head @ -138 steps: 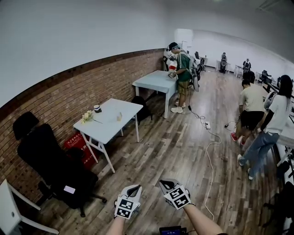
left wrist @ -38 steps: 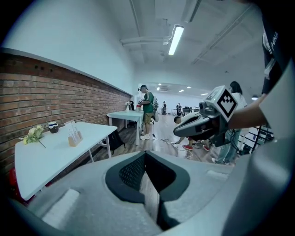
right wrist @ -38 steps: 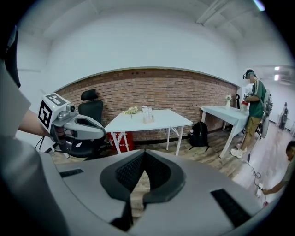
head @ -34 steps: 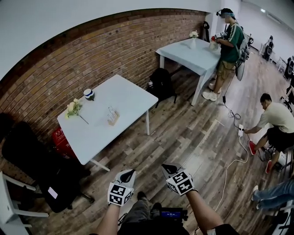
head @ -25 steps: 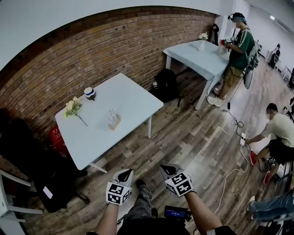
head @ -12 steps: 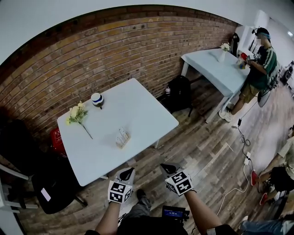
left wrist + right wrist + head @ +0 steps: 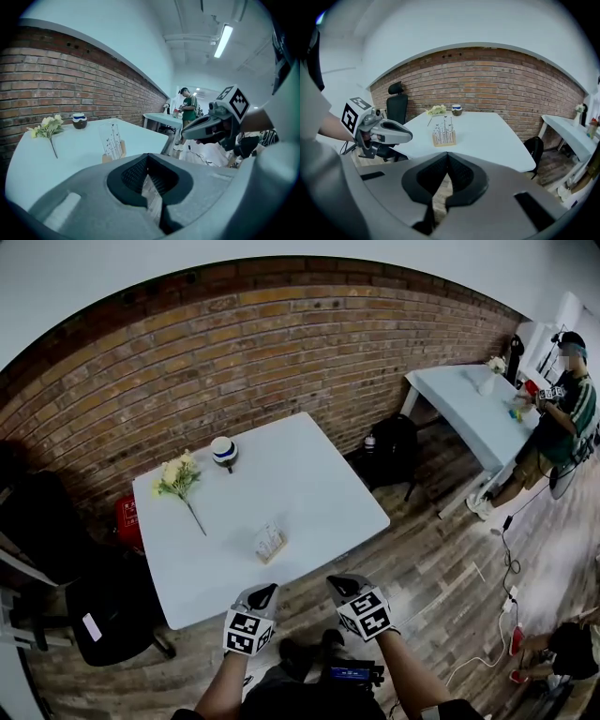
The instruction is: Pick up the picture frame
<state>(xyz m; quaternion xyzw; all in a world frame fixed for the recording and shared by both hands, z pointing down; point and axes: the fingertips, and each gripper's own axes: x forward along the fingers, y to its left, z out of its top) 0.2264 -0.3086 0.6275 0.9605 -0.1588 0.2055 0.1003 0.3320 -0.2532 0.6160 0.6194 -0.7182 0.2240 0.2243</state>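
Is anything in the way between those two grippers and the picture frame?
Nothing visible: only bare table lies between the left gripper, the right gripper and the picture frame. The flower and cup stand beyond it.

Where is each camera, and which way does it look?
Head view: on the person's head, looking steeply down at the white table; left tongs, right tongs, forearms show.
Left gripper view: on the left tongs, facing the picture frame; shut jaws show.
Right gripper view: on the right tongs, facing the table; shut jaws show.
Shared: all three see the picture frame.

two tables, one picture frame, one flower, one cup
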